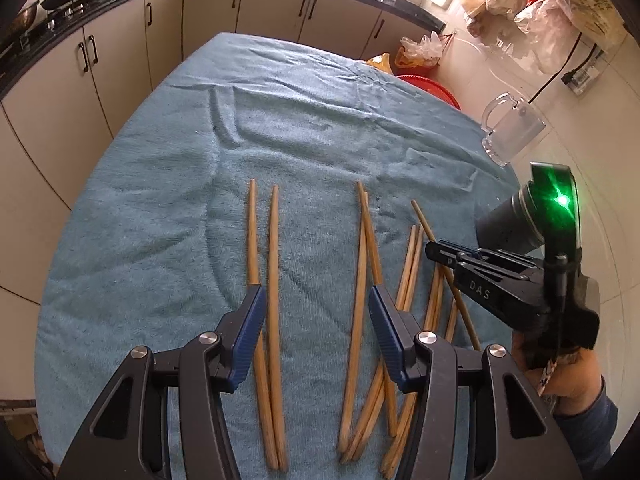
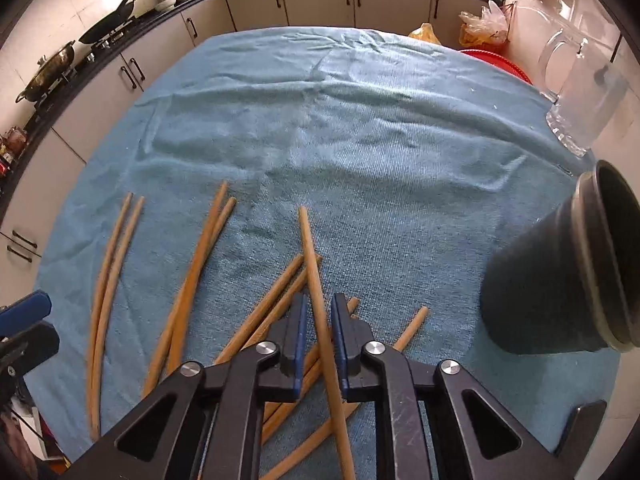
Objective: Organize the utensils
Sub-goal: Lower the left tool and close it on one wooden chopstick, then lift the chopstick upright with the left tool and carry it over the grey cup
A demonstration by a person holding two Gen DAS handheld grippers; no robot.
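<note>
While the right gripper (image 2: 319, 320) stood nearly closed, its blue pads (image 2: 298, 330) flanked one wooden chopstick (image 2: 310, 256) that ran forward between them; whether the pads pressed it could not be told. Under and beside that stick lay a crossed heap of chopsticks (image 2: 276, 300) on the blue towel (image 2: 360, 140). Left gripper (image 1: 316, 300): jaws wide apart, holding nothing, above a chopstick pair (image 1: 262, 248) to its left and a further crossed pair (image 1: 366, 240). Right of the heap, a dark cup (image 2: 560, 276). Farther off, at the towel's right edge, a clear glass mug (image 2: 580, 92). Beyond, cream kitchen cabinets (image 2: 320, 0).
</note>
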